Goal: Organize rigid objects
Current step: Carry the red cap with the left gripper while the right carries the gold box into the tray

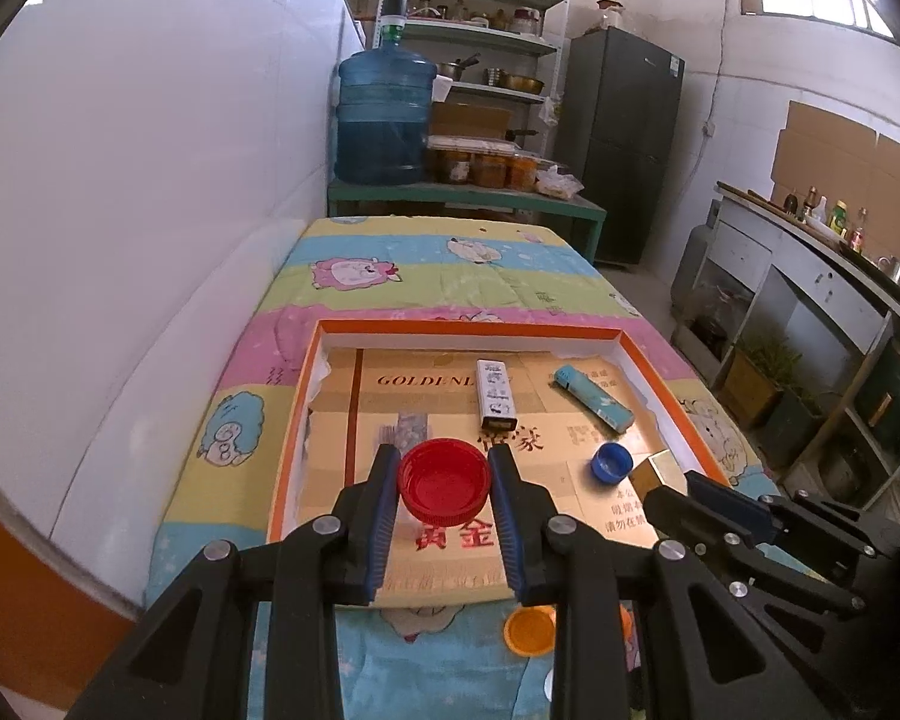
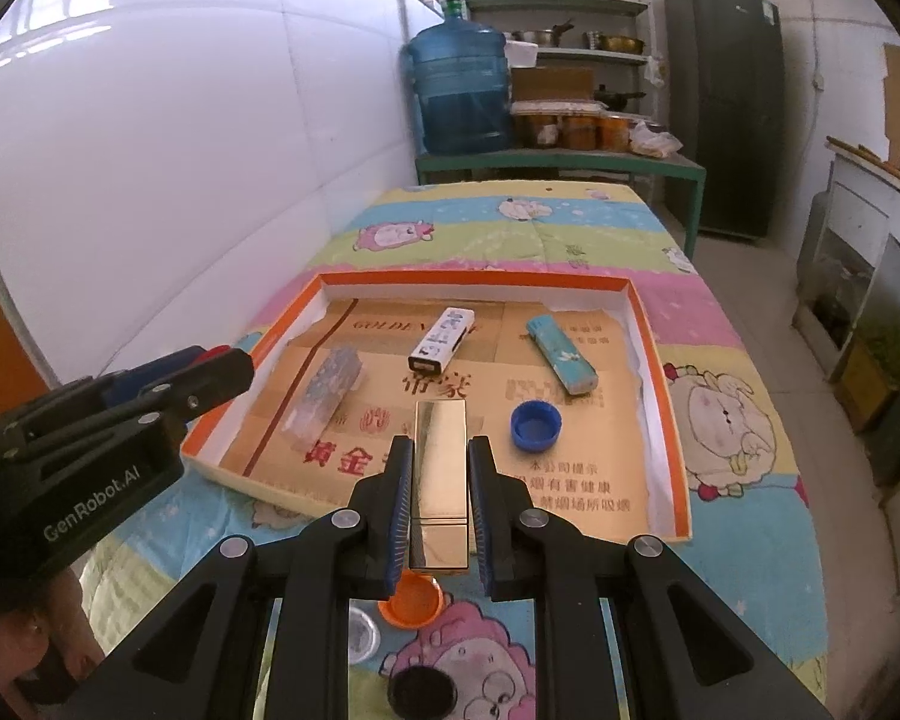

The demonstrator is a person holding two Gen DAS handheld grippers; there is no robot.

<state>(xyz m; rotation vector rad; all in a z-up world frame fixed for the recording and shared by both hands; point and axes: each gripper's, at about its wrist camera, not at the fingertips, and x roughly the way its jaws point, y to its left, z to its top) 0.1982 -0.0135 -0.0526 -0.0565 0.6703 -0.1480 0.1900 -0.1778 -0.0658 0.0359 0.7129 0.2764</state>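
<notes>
My left gripper [image 1: 444, 455] is shut on a red bottle cap [image 1: 444, 483], open side up, over the near left part of an orange-rimmed tray [image 1: 468, 329]. My right gripper [image 2: 440, 445] is shut on a shiny gold box [image 2: 440, 468], held lengthwise over the tray's [image 2: 474, 281] near edge. In the tray lie a white lighter [image 2: 441, 339], a light blue lighter [image 2: 561, 360], a blue cap [image 2: 536, 425] and a clear glittery block [image 2: 330, 393]. The left gripper [image 2: 222, 360] shows at the left of the right wrist view.
An orange cap [image 2: 411, 600], a clear cap [image 2: 363, 630] and a black cap [image 2: 421, 690] lie on the cartoon-print cloth [image 2: 726, 420] in front of the tray. A white wall runs along the left. A water jug [image 1: 384, 114], shelves and a fridge stand behind.
</notes>
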